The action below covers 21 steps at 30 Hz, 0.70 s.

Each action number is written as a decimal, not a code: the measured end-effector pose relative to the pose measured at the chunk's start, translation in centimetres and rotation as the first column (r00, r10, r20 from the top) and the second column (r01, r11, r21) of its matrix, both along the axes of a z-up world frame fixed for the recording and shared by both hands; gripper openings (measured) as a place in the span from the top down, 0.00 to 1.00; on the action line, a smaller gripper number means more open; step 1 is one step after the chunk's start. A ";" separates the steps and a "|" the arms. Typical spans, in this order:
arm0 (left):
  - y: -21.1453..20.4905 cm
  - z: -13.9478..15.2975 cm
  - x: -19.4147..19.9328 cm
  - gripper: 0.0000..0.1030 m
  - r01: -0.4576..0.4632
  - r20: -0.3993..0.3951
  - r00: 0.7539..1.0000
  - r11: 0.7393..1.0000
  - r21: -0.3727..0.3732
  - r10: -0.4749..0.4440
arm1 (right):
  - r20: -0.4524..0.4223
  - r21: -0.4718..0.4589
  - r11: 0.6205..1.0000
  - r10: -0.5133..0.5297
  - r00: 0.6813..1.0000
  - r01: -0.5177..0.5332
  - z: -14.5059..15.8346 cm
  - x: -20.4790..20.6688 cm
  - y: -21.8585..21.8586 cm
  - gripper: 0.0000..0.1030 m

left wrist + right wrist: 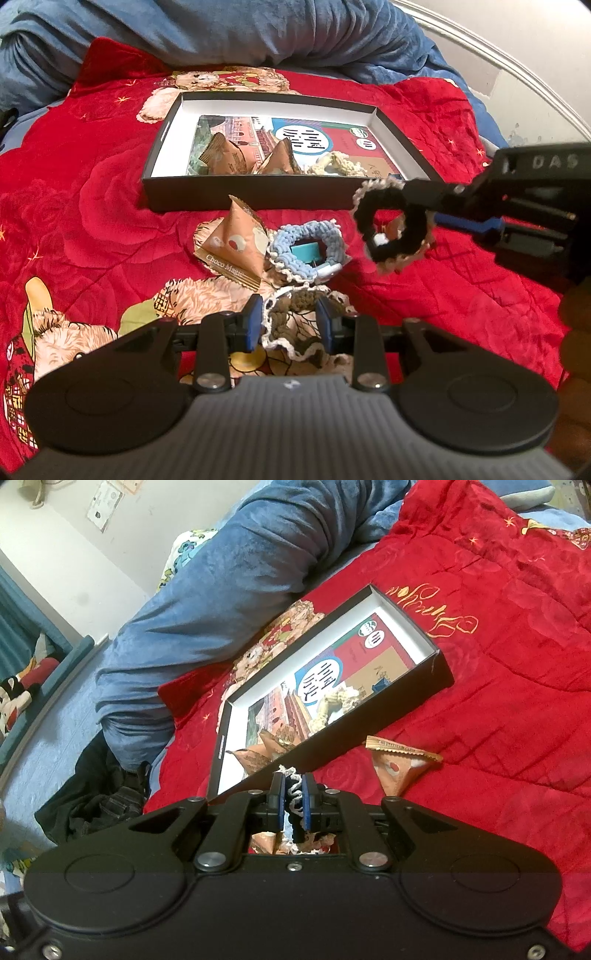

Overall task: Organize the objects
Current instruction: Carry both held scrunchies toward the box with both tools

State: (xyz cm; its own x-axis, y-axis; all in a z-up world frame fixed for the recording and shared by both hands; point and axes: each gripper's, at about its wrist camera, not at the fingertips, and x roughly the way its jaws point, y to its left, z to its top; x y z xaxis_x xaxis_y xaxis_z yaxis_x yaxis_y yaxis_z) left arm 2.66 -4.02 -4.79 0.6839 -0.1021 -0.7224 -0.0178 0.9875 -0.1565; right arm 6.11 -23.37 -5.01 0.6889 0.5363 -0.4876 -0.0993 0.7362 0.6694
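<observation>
A black box (236,194) with a white inside lies on the red quilt; it holds two snack packets (225,157) and a cream scrunchie (338,162). My right gripper (417,206) is shut on a black scrunchie (391,229) and holds it in the air just before the box's near right corner. In the right wrist view the scrunchie (293,794) sits pinched between the pads. My left gripper (290,319) has its fingers around a brown scrunchie (295,314) on the quilt. A blue scrunchie (306,251) and a triangular snack packet (236,243) lie just beyond it.
A blue blanket (221,33) is bunched behind the box. The red quilt (74,206) covers the bed. The box (439,672) and the loose packet (399,768) also show in the right wrist view. Dark clothes (96,801) lie at the bed's edge.
</observation>
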 end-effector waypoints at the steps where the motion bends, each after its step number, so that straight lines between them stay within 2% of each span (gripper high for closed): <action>1: 0.0 0.1 0.0 0.52 0.001 0.002 1.000 1.000 0.002 -0.001 | 0.003 0.011 1.000 -0.002 1.000 0.002 0.1 0.0 -0.2 0.90; 8: 0.1 0.1 0.0 0.50 0.005 0.015 1.000 1.000 0.002 -0.005 | -0.006 0.061 0.998 -0.030 1.000 0.030 0.3 0.5 -1.6 0.90; 11: 0.0 -0.4 0.3 0.50 0.023 -0.009 1.000 1.000 -0.010 -0.023 | 0.001 0.068 0.997 -0.036 0.999 0.036 0.6 0.5 -1.8 0.90; 12: 0.1 -0.8 0.4 0.77 0.023 -0.023 0.999 0.999 -0.023 -0.023 | 0.003 0.067 0.997 -0.037 0.999 0.037 0.6 0.6 -1.8 0.90; 13: 0.2 -1.2 0.7 0.88 0.029 -0.042 0.999 0.999 -0.034 -0.030 | 0.004 0.066 0.997 -0.037 0.999 0.036 0.6 0.7 -1.9 0.90; 15: 0.0 -1.7 1.0 0.88 0.033 -0.059 0.998 0.999 -0.021 -0.034 | -0.001 0.065 0.997 -0.038 0.999 0.038 0.5 0.8 -1.8 0.90; 21: -0.1 -0.1 0.5 0.91 0.039 -0.004 0.999 0.999 -0.005 -0.039 | 0.008 0.060 0.998 -0.036 0.999 0.035 0.6 1.1 -1.8 0.90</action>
State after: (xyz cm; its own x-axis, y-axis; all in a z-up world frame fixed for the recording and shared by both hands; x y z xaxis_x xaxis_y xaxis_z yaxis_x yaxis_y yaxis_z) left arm 3.13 -4.12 -4.94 0.6767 -0.1319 -0.7243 0.0198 0.9867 -0.1612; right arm 7.22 -25.22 -4.46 0.7124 0.5397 -0.4486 -0.0803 0.6977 0.7118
